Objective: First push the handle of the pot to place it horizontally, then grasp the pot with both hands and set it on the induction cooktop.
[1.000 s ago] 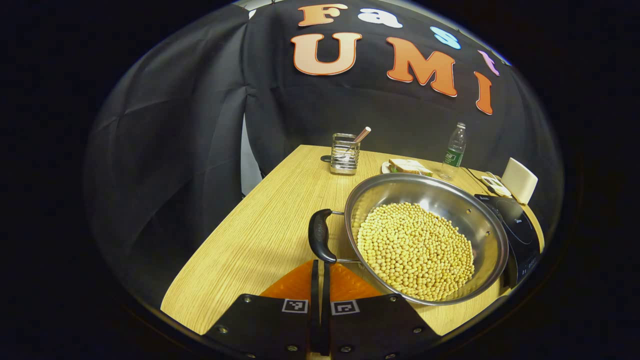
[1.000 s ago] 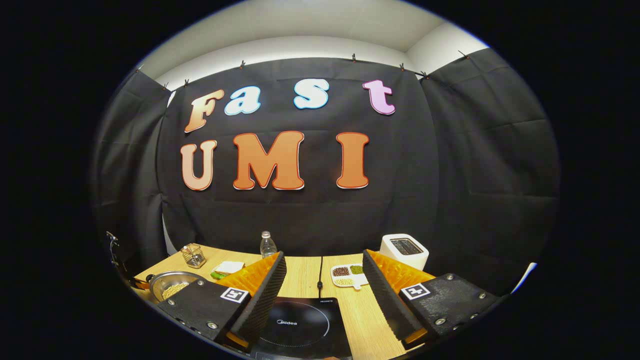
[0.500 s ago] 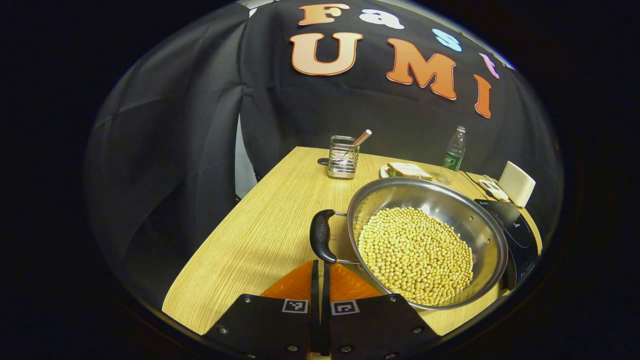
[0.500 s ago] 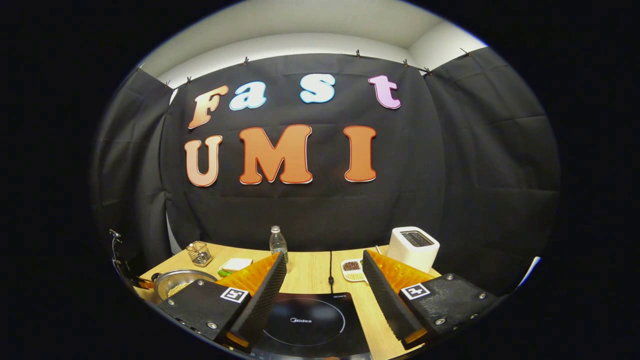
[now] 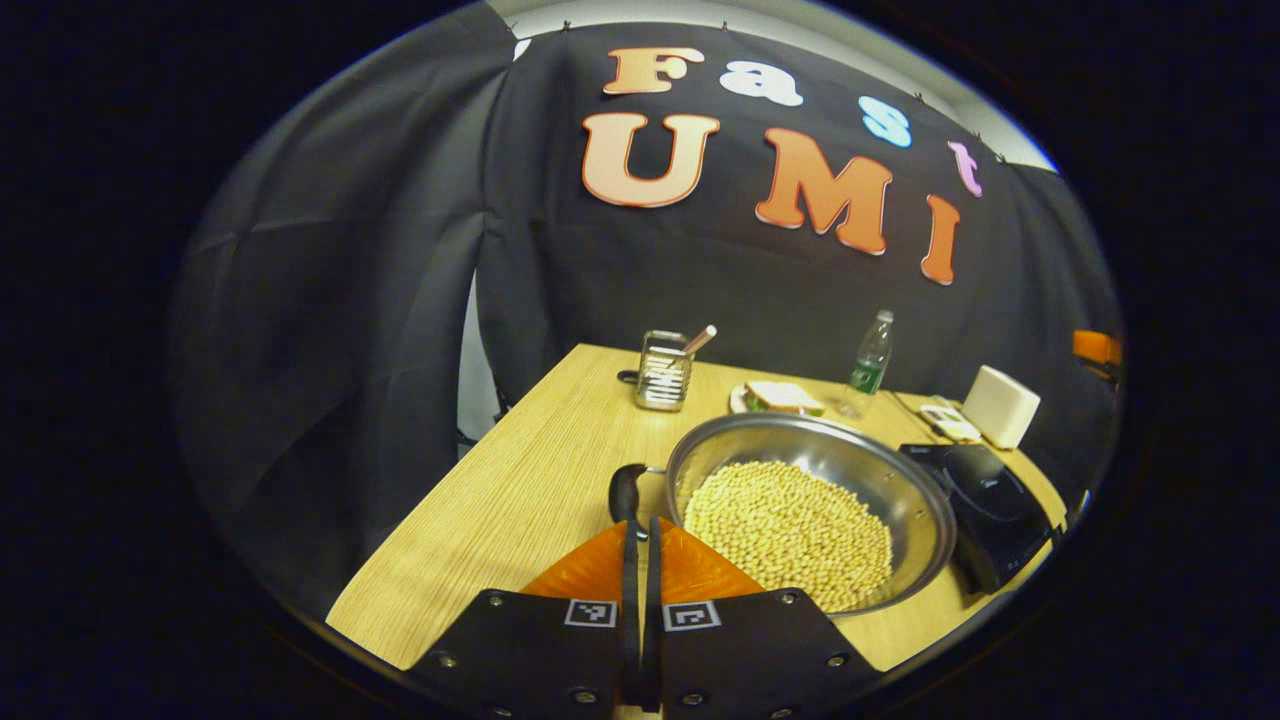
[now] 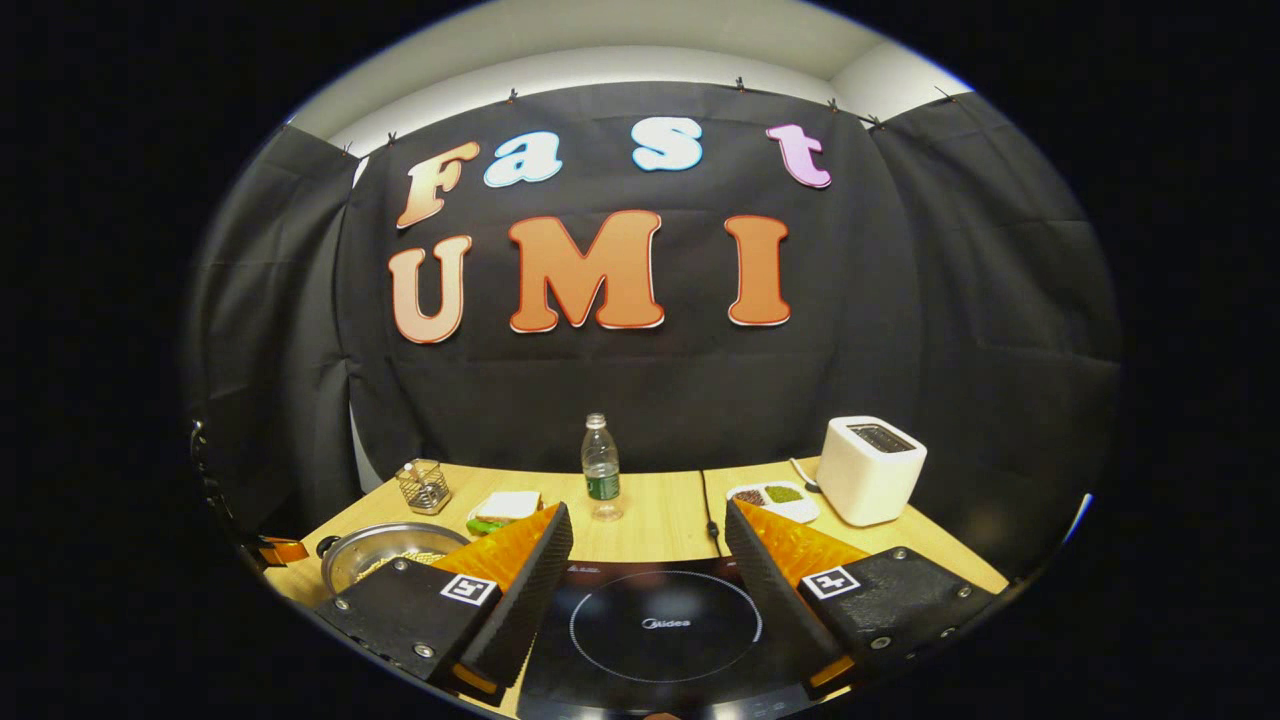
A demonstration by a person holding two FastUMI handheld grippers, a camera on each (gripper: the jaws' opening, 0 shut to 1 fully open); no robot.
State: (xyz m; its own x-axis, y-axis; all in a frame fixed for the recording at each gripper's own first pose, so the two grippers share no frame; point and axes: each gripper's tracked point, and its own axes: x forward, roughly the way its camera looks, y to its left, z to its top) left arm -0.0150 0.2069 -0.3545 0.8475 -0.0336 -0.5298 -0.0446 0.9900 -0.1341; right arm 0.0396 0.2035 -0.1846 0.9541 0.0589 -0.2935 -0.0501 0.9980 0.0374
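Two grippers up, different states. Left gripper fully closed, fingers pressed flat together, nothing between them. Tips sat right at the near end of the pot handle; actual contact not resolvable from the left gripper view. Right gripper wide open, holding nothing, hovering over the induction cooktop with the burner ring visible between its fingers.

Pot sat on the wooden table, just left of the cooktop, rim near the cooktop's edge but touching-or-not unclear. Steel, shallow, wide, holding a bed of yellow soybeans. Seen small in the right gripper view too, behind that gripper's left finger.

Handle black, short, mounted on two wire stubs on the pot's left side, the side away from the cooktop. Long axis ran along the rim tangent, roughly in line with the closed left fingers, pointing away from the camera toward the back wall. Near end partly hidden behind the finger tips.

Rest of the table, well apart from the pot: wire utensil holder at the back left, sandwich on a plate, water bottle upright, white toaster at the back right, divided dish of beans just beside the toaster. Cable ran from the cooktop's rear toward the wall.
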